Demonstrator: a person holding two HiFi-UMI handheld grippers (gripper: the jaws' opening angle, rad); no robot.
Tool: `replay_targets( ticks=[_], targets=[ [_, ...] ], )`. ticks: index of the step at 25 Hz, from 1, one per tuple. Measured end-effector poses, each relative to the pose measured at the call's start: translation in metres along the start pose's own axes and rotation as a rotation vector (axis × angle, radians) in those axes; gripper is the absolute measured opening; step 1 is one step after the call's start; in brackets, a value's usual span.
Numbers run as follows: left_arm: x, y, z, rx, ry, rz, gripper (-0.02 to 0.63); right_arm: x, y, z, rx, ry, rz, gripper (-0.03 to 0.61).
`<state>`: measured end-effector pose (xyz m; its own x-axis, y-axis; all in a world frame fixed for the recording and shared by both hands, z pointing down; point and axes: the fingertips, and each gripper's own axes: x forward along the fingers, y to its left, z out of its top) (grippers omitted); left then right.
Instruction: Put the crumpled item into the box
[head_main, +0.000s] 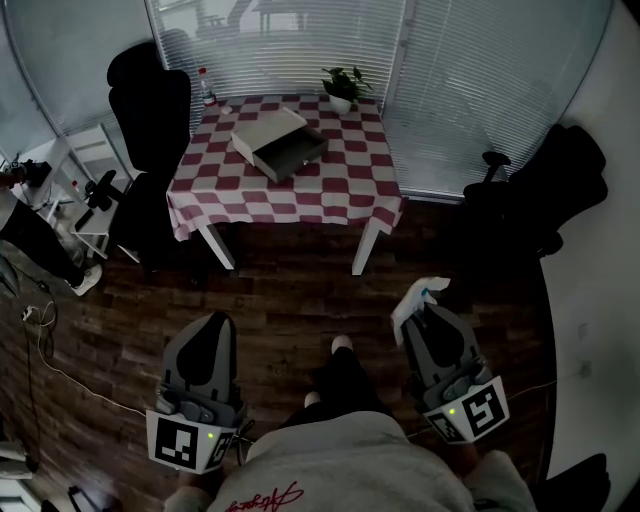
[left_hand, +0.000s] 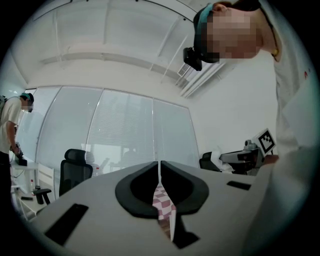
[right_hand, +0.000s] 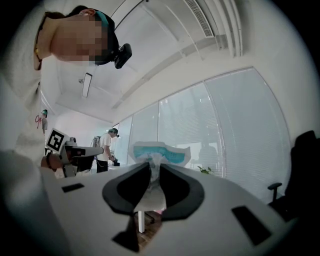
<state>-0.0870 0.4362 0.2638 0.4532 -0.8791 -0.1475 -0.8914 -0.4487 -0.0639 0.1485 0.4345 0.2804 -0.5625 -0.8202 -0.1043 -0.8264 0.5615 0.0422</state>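
Item (head_main: 416, 299), crumpled, sits pinched in jaws of right tool (head_main: 430, 312).

Right gripper view: the lower part of the crumpled item (right_hand: 159, 155) is buried between the closed-in jaws of the right gripper (right_hand: 155, 169). Its teal print is too blurred to read, and it blocks the ground straight ahead. Left gripper view: the table (left_hand: 162, 202) shows only as a sliver of checked cloth through the narrow slit of the left gripper (left_hand: 160, 167), with the tabletop hidden. Head view: the inside of the box (head_main: 280, 145) is too dark and small to tell any contents, the bottle (head_main: 207, 88) has an illegible label, and a bystander (head_main: 30, 235) is cut off by the left edge.
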Motion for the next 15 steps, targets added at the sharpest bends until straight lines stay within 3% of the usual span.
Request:
replay_targets(
  ticks=[15],
  targets=[
    [0.037, 0.022, -0.005, 0.011, 0.001, 0.049, 0.029, 0.043, -0.029, -0.012, 0.041, -0.005, 0.032, 0.077]
  ],
)
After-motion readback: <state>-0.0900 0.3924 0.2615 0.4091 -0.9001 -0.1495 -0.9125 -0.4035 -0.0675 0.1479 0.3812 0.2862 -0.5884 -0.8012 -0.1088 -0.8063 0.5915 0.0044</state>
